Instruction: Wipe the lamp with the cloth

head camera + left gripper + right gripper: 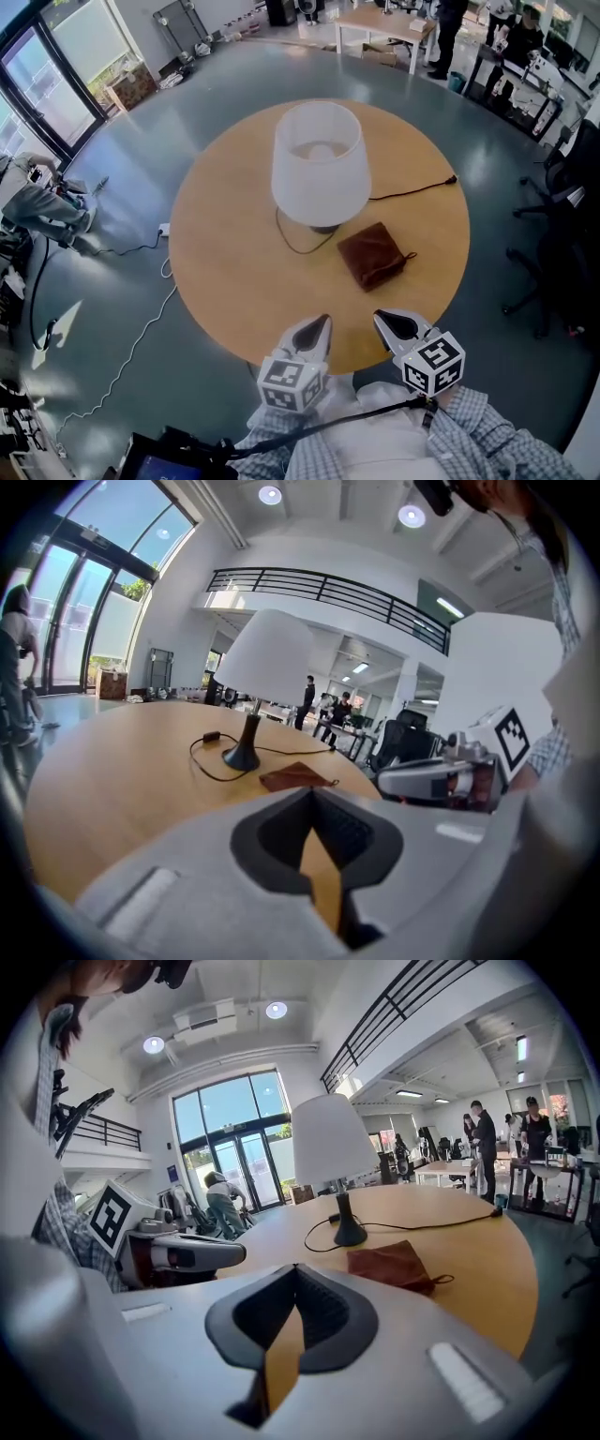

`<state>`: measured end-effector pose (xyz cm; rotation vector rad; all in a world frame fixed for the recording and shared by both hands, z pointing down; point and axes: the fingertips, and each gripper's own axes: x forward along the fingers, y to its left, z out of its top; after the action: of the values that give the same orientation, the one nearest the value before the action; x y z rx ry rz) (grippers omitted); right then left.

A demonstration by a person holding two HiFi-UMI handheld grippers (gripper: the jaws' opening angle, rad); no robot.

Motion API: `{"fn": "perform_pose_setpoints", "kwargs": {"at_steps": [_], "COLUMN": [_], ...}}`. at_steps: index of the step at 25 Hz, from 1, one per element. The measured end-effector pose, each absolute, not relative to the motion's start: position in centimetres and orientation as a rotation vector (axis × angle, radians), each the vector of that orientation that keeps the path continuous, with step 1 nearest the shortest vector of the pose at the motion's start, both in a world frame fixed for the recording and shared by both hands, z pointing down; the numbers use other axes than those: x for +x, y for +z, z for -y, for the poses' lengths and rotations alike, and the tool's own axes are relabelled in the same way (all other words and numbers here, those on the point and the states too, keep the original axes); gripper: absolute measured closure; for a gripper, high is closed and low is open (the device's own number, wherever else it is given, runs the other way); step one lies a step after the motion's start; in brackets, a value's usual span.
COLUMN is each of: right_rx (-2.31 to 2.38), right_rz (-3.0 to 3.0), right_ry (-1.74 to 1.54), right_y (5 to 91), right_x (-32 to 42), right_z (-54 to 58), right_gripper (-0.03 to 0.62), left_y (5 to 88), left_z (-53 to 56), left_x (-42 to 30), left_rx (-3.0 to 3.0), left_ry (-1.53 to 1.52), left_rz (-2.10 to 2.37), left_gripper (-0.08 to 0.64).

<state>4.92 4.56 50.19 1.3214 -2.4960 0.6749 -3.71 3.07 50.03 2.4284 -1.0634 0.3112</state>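
L gripper & R gripper, at table's near edge, both clamped shut, empty. Open R wide, come in low, pinch cloth beside lamp base.

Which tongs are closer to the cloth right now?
The right tongs: the brown cloth lies almost straight ahead of them, while the left tongs sit farther to its left.

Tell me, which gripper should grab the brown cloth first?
Probably the right gripper: the cloth lies almost straight ahead of it, right of the lamp. The left gripper sits farther off. Both are shut and empty.
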Motion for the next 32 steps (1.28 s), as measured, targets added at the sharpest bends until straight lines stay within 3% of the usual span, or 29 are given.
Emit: {"fn": "perform_pose_setpoints", "kwargs": {"at_steps": [7, 16, 21, 26, 32], "right_rx": [1.363, 1.285, 1.203, 1.161, 1.136], "right_rz": [2.448, 2.483, 2.533, 2.523, 2.496], "right_ry": [0.691, 0.679, 0.670, 0.662, 0.659], "right_y": [50.6, 50.2, 49.8, 50.3, 51.0], "right_x": [6.1, 7.2, 6.3, 6.7, 6.7], "right_z": [-2.4, 1.3, 2.8, 3.5, 4.5], "right_gripper": [0.589, 0.589, 0.589, 0.589, 0.589], "left_y": [49.4, 46.0, 45.2, 44.7, 44.5], "left_z": [0.1, 5.2, 8.4, 10.6, 13.8], "left_x": [-1.9, 0.5, -0.5, -0.1, -2.0], "left_rx": [2.432, 2.375, 2.291, 2.214, 2.005], "left_ry": [0.224, -0.158, -0.428, -0.566, -0.865], "left_rz": [0.977, 0.797, 0.732, 0.637, 0.604], "left_gripper": [0.558, 0.558, 0.470, 0.300, 0.267]}}
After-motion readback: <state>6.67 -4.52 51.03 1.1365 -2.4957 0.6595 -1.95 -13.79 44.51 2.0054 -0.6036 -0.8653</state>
